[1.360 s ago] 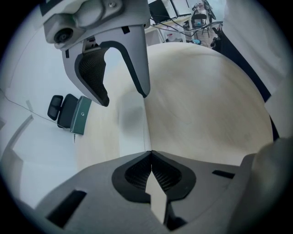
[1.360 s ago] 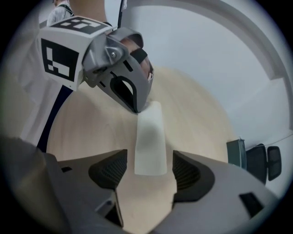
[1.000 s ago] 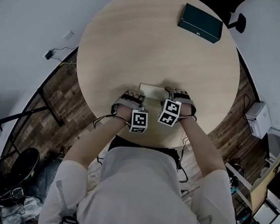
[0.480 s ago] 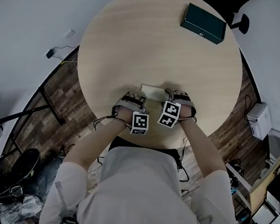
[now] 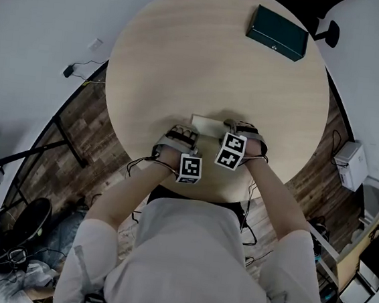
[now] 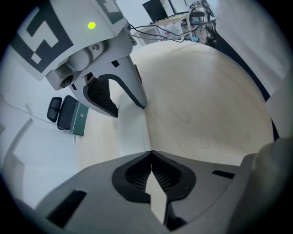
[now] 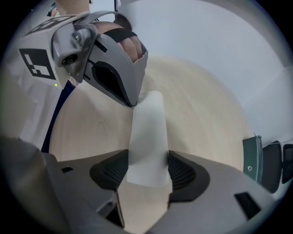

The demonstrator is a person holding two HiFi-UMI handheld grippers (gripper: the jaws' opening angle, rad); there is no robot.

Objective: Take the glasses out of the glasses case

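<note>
Case (image 5: 208, 123) laid on table (image 5: 185, 60) near person's edge, clamped at one end by right gripper (image 7: 147, 168) fingers. Left gripper (image 6: 151, 153) fingers pressed together, tips at case's other end. Green box (image 5: 277, 32) set well apart.

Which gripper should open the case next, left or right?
Left, probably. The right gripper is clamped round the white case, steadying it; the left gripper, jaws together at the case's other end, looks freer to work.

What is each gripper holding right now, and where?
Both hold the white glasses case: the right gripper clamps one end, the left gripper pinches a thin edge at the other end.
</note>
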